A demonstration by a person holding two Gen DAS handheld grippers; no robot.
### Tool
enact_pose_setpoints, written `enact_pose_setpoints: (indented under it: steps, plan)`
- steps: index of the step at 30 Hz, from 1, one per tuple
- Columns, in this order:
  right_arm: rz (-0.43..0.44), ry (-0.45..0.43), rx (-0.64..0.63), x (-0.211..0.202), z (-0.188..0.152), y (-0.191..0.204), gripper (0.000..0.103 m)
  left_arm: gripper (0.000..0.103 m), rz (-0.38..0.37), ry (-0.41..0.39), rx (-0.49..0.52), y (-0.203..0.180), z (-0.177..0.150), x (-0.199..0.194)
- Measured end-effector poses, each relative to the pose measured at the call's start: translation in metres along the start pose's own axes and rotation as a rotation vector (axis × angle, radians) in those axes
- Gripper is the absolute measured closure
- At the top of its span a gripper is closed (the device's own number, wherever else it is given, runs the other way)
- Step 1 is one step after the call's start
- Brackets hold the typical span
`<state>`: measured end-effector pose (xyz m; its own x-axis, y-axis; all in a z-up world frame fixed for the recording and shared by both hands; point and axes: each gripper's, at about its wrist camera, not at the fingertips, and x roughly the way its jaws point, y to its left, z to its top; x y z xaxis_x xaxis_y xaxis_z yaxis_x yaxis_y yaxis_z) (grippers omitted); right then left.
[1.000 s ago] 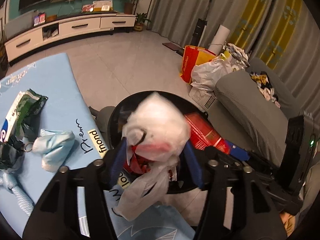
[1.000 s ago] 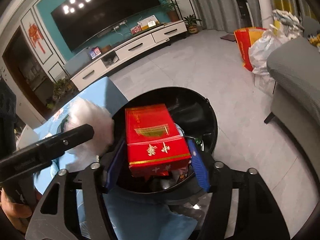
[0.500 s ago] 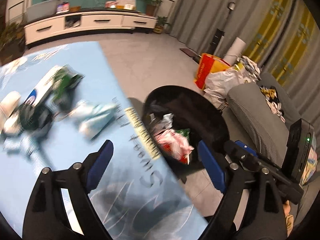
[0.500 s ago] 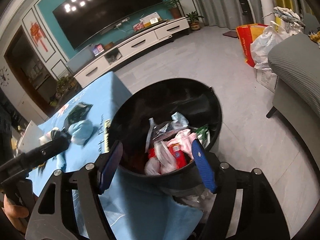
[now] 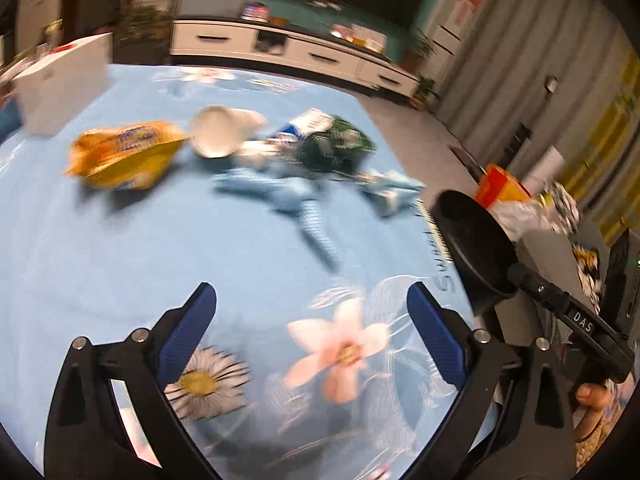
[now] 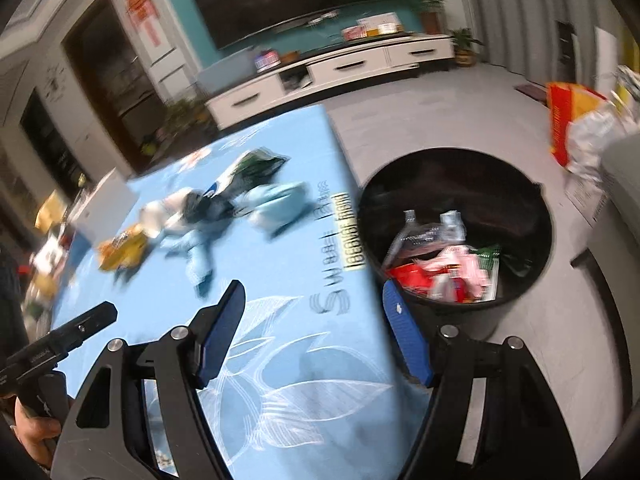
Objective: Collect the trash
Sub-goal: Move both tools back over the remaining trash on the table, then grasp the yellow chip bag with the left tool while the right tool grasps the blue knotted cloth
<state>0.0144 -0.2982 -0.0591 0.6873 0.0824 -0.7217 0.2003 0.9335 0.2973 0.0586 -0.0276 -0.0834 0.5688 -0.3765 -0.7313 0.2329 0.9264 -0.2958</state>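
Litter lies on the blue flowered tablecloth point(image 5: 120, 264): a yellow snack bag point(image 5: 124, 154), a white paper cup point(image 5: 218, 130) on its side, a green-and-white wrapper point(image 5: 332, 140) and crumpled pale blue pieces point(image 5: 288, 192). My left gripper point(image 5: 312, 332) hovers over bare cloth in front of them, its jaws still opening with nothing between them. The black trash bin point(image 6: 532, 216) stands by the table's right edge and holds red and pink wrappers point(image 6: 444, 268). My right gripper point(image 6: 316, 336) is open and empty above the table edge beside the bin. Both views are blurred.
A white box point(image 5: 64, 80) sits at the table's far left. Behind are a white TV cabinet point(image 6: 340, 68) and grey floor point(image 6: 440, 112). A red-and-yellow bag point(image 6: 568, 116) and a grey sofa point(image 6: 624, 208) lie right of the bin. The other gripper's handle point(image 5: 560, 312) crosses the left view.
The left gripper let go of the white plastic bag over the bin, opened wide and swung left over the table. The right gripper dropped the red box into the bin and drew back leftward.
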Motion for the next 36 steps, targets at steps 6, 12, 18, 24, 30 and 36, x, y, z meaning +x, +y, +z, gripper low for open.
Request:
enact_pose_setpoints:
  steps: [6,12,18,24,30,36]
  plan:
    - [0.050,0.043,-0.125,0.013,-0.009,0.067,0.033,0.006,0.049,-0.063,-0.069,0.049,-0.014,-0.033]
    - [0.081,0.078,-0.222,0.028,-0.019,0.117,0.032,0.006,0.054,-0.090,-0.138,0.085,-0.021,-0.044]
    - [0.095,0.095,-0.277,0.046,-0.022,0.146,0.033,0.005,0.070,-0.115,-0.178,0.107,-0.020,-0.045]
    - [0.078,0.108,-0.289,0.065,-0.018,0.154,0.032,0.005,0.081,-0.109,-0.188,0.119,-0.011,-0.032]
    - [0.063,0.119,-0.275,0.085,-0.009,0.152,0.032,0.005,0.094,-0.108,-0.187,0.129,0.002,-0.018]
    - [0.060,0.124,-0.269,0.101,0.000,0.149,0.032,0.005,0.108,-0.097,-0.200,0.140,0.012,-0.002]
